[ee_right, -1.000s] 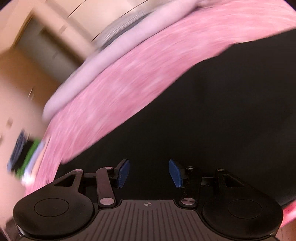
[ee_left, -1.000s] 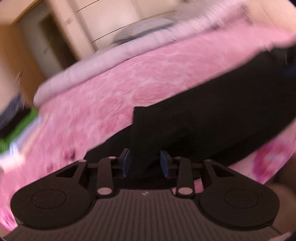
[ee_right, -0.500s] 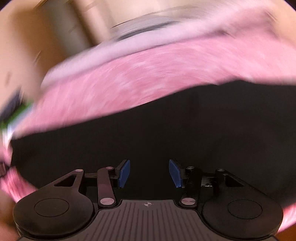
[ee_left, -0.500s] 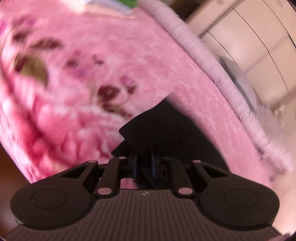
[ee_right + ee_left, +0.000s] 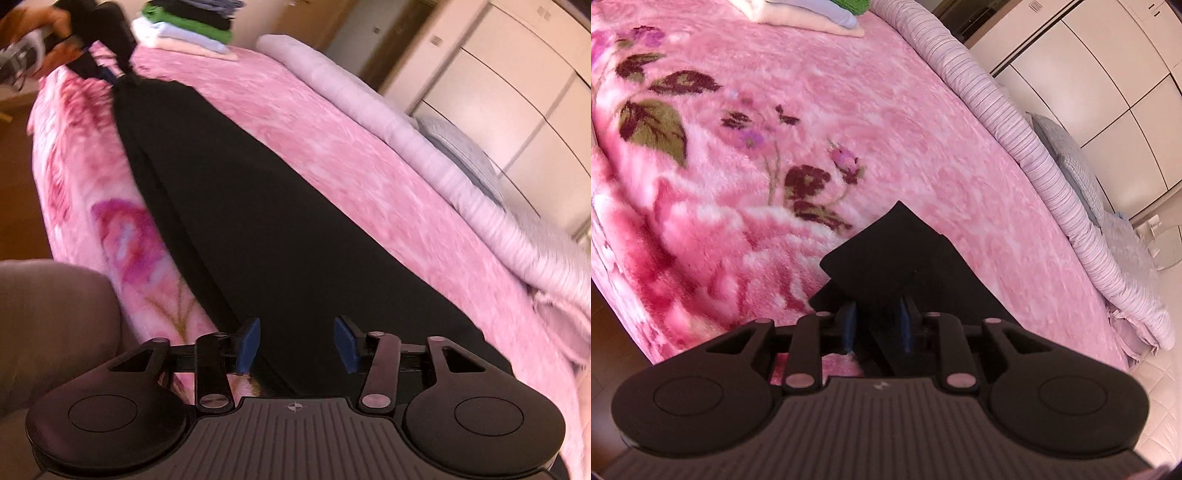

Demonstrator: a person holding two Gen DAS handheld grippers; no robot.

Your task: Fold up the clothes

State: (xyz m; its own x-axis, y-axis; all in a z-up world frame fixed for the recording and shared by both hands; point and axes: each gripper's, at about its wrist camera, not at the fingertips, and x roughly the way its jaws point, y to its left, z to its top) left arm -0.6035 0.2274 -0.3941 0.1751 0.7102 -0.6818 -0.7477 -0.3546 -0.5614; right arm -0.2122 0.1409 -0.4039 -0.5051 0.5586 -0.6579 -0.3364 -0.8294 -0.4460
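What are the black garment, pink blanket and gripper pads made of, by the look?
Black garment: thin matte fabric; drapes flat with soft creases, probably knit or jersey.
Pink blanket: plush fleece-like pile; fuzzy surface, floral print.
Pads on the right gripper fingers: blue, matte, likely rubber or foam; unclear.

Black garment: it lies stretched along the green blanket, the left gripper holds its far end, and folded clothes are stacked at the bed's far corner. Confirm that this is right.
One detail is wrong: the blanket is pink with a flower pattern, not green, as the right wrist view shows. The rest stands: the black garment lies stretched along it, the left gripper holds its far end, and folded clothes are stacked at the far corner.
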